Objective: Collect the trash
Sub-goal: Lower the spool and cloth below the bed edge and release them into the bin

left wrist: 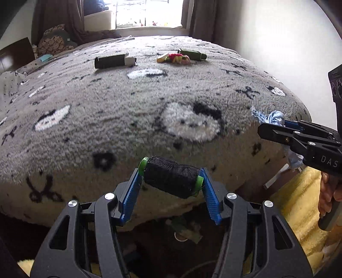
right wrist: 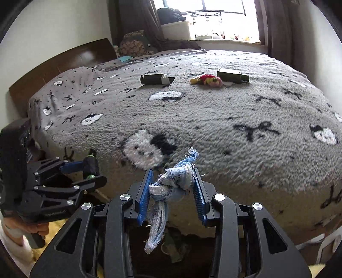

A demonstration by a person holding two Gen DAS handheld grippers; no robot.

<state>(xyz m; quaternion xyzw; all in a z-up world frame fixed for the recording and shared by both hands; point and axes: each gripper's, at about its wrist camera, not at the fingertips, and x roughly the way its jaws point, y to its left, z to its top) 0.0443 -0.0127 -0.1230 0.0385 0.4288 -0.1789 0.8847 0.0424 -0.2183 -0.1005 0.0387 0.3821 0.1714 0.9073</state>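
Observation:
My left gripper (left wrist: 171,173) is shut on a spool of black thread (left wrist: 171,179) with green ends, held crosswise between the blue pads above the near edge of the bed. My right gripper (right wrist: 173,175) is shut on a knotted scrap of light blue denim (right wrist: 177,177), whose frayed strip hangs down between the fingers. Each gripper shows in the other's view: the right gripper (left wrist: 275,126) at the right with the denim scrap (left wrist: 275,117), the left gripper (right wrist: 89,169) at the left. Further back on the grey blanket (left wrist: 128,111) lie a dark box (left wrist: 113,61), a red and yellow wrapper (left wrist: 174,58) and a dark green bottle (left wrist: 192,54).
Below both grippers a dark bin (right wrist: 177,246) holds some greenish scraps. A yellow fluffy cloth (left wrist: 299,203) lies at the right by the bed. Pillows (right wrist: 136,43) and a brown headboard (right wrist: 64,64) stand at the far left, a bright window (right wrist: 224,17) with curtains behind.

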